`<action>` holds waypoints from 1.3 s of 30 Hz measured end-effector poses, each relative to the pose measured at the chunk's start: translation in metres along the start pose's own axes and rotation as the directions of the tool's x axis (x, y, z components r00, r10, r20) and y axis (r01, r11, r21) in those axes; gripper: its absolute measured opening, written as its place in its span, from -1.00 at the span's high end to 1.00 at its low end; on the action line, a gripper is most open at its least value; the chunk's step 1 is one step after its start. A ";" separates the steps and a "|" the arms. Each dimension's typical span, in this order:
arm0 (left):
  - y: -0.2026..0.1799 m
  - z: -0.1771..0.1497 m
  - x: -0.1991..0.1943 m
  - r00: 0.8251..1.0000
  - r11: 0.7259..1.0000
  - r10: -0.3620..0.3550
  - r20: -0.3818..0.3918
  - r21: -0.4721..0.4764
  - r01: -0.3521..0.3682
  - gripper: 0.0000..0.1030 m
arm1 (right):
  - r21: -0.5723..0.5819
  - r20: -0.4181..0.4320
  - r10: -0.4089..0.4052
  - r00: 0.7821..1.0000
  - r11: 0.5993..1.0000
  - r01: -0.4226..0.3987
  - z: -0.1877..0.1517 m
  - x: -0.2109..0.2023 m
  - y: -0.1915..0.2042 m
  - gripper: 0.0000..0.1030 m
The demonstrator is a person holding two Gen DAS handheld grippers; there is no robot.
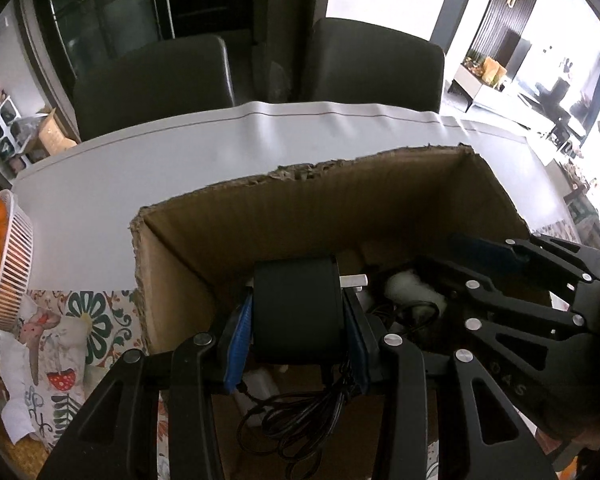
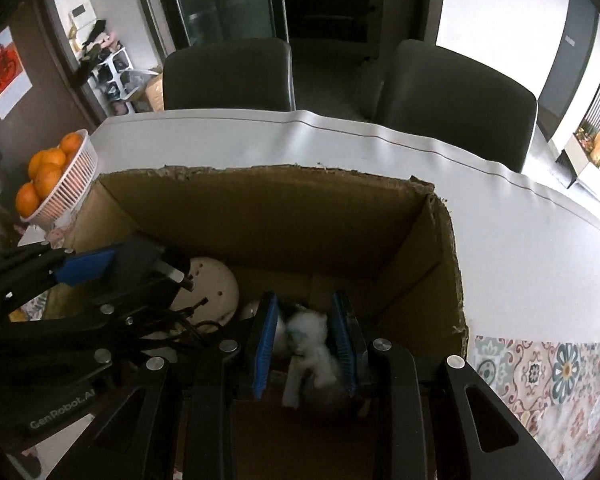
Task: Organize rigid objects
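An open cardboard box [image 1: 236, 216] stands on the table. My left gripper [image 1: 298, 320] is shut on a black power adapter [image 1: 296, 308], held over the box, its metal prongs [image 1: 354, 280] pointing right. The adapter's black cable [image 1: 300, 412] hangs in loops below it. Down inside the box [image 2: 260, 208], my right gripper [image 2: 304, 344] is shut on a white fluffy toy [image 2: 312, 340], which looks blurred. From the left wrist view the right gripper [image 1: 428, 276] and the toy [image 1: 412, 292] show at the right. In the right wrist view the left gripper [image 2: 132, 276] carries the adapter [image 2: 140, 256] at the left.
A round white disc with small holes [image 2: 212, 288] lies in the box. A white basket of oranges [image 2: 60, 184] stands left of the box. A patterned cloth [image 2: 540, 376] covers the near table, a grey sheet [image 1: 140, 168] the far part. Two dark chairs [image 1: 156, 80] stand behind.
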State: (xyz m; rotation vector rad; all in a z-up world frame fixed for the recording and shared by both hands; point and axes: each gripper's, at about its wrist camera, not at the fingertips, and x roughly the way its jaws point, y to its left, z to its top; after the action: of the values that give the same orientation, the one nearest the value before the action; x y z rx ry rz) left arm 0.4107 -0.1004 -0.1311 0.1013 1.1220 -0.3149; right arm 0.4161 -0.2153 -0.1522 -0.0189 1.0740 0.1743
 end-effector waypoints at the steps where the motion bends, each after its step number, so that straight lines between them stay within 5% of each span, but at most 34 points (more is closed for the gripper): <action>1: -0.001 0.001 -0.001 1.000 1.000 0.002 0.006 0.000 -0.002 0.19 | 0.002 -0.004 0.002 1.000 1.000 -0.002 -0.001 0.000 0.000 0.37; 8: -0.001 0.001 -0.018 0.999 0.999 0.036 0.022 -0.010 -0.036 0.14 | 0.031 0.020 -0.004 1.000 1.000 0.003 -0.003 -0.016 0.001 0.26; 20: 0.000 -0.029 -0.088 0.977 0.990 0.140 0.162 -0.035 -0.136 -0.31 | 0.124 0.147 -0.068 0.987 0.991 0.050 -0.030 -0.089 0.011 0.08; 25: -0.003 -0.049 -0.128 0.950 0.982 0.190 0.247 -0.037 -0.187 -0.56 | 0.171 0.211 -0.079 0.974 0.984 0.043 -0.050 -0.125 0.018 -0.10; 31: -0.011 -0.077 -0.173 0.896 0.963 0.264 0.358 -0.050 -0.264 -0.83 | 0.201 0.291 -0.141 0.946 0.976 0.083 -0.078 -0.169 0.029 -0.46; 39: -0.015 -0.122 -0.224 0.848 0.959 0.281 0.449 -0.088 -0.271 -1.00 | 0.223 0.396 -0.261 0.880 0.957 0.184 -0.115 -0.224 0.049 -0.76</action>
State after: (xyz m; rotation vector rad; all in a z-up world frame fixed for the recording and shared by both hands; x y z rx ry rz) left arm 0.2119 -0.0416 0.0179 0.1589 0.6259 -0.0589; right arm 0.2045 -0.2083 -0.0079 0.0548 0.6417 -0.1272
